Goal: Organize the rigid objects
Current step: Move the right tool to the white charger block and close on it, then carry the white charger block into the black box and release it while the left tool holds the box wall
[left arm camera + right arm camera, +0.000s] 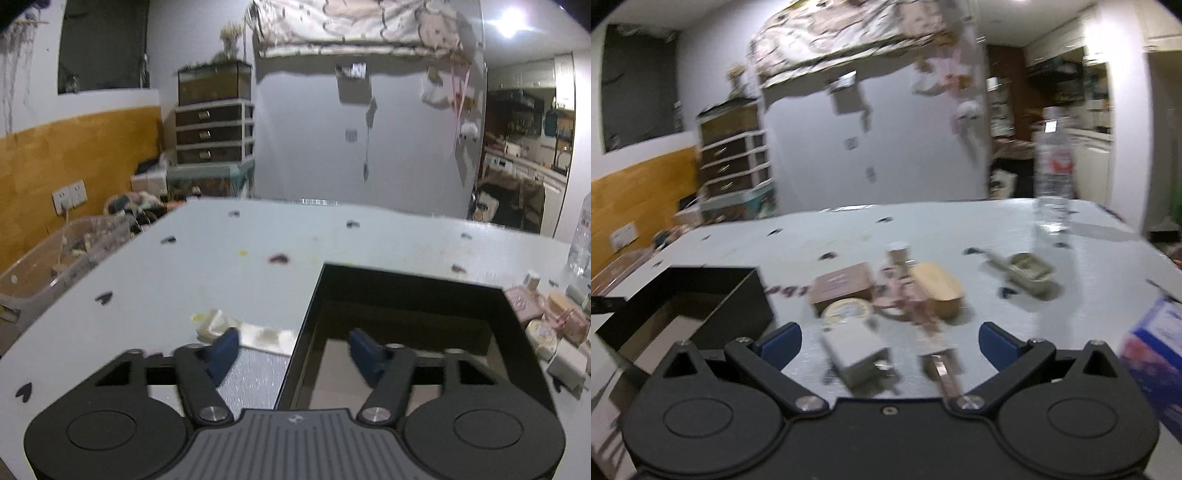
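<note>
**Left gripper** (294,351): jaws about half apart, blue pads bare, gripping nothing. Hovers at lower centre of the left wrist view and straddles the left wall of the open black rectangular box (406,291). Probably poised there to steady or shift the box, since it is the likely container for the sort.

**Right gripper** (889,343): jaws spread wide, holding nothing. Frames the white block-shaped plug adapter (855,354) at lower centre of the right wrist view, with both pads well clear of it. Appears lined up for a pick on the nearest item of the pile.

**Task items:** bunched at centre of the right wrist view, just right of the black box.
- brown flat rectangular case (842,286)
- round pale tin (846,308), touching the case
- tan oval lidded box (938,288)
- a pink strapped piece between them, too blurred to identify

Sits apart at centre right: an olive toy-like object (1027,273), detail uncertain through motion blur.

**Edges and room:**
- White tabletop (221,266): bare across the centre and upper left of the left wrist view, except for a crumpled pale wrapper (214,325) beside the left pad.
- Box interior: looks empty and leaves open room for drops.
- Clear plastic bottle (1052,162): stands upright near the far table edge at upper right, a tipping risk on wide sweeps.
- Blue-and-white carton (1152,354): crowds the right border.
</note>
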{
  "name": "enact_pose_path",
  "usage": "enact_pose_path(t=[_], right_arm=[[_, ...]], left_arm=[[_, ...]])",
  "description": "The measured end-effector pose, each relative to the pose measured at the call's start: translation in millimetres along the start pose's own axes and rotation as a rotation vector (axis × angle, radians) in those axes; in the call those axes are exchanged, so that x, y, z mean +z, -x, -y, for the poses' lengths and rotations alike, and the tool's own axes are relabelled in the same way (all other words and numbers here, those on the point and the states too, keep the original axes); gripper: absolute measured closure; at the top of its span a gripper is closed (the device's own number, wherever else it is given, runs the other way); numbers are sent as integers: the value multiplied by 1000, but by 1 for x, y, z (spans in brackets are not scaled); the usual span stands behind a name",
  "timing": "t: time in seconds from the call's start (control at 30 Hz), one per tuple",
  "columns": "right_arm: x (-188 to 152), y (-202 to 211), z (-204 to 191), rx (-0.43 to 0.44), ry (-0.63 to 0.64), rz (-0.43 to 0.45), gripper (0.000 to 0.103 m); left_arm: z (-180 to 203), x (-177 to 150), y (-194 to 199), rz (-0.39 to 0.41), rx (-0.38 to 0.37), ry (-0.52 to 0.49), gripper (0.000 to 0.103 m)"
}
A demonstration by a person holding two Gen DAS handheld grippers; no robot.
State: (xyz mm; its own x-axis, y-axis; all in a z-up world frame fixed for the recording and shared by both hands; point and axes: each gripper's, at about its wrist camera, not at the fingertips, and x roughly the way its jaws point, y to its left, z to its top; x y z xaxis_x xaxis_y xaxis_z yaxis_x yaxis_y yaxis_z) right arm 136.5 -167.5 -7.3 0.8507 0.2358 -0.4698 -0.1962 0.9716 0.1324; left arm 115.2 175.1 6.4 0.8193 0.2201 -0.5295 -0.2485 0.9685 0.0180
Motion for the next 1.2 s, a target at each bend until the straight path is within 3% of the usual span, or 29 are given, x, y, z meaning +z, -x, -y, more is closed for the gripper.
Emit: enact_pose_path(t=[0.07, 0.13, 0.23, 0.33, 0.47, 0.6, 0.77, 0.83, 1.03, 1.2], right_arm=[[3, -13, -4, 50, 33, -24, 3], [7, -26, -8, 101, 80, -57, 13], [11, -44, -13, 167, 151, -116, 19], [12, -62, -20, 197, 219, -173, 27], [12, -80, -21, 246, 272, -240, 30], [13, -90, -19, 263, 327, -274, 35], [16, -101, -18, 275, 359, -333, 43], [16, -102, -17, 256, 368, -340, 54], [17, -96, -21, 242, 394, -357, 55], [37, -71, -36, 305, 435, -304, 55]], left_arm=[[-3, -1, -7, -28, -12, -1, 54], [-5, 0, -11, -54, -20, 2, 58], [-6, 2, -20, -76, -30, 4, 65], [-9, 3, -28, -105, -29, 6, 73], [-12, 3, -35, -139, -37, 11, 76], [-9, 1, -37, -156, -68, 1, 92], [-8, 1, -36, -155, -71, -9, 94], [-8, 0, -36, -153, -74, -12, 95], [-8, -2, -33, -146, -88, -17, 98], [-7, -4, -31, -140, -104, -18, 100]])
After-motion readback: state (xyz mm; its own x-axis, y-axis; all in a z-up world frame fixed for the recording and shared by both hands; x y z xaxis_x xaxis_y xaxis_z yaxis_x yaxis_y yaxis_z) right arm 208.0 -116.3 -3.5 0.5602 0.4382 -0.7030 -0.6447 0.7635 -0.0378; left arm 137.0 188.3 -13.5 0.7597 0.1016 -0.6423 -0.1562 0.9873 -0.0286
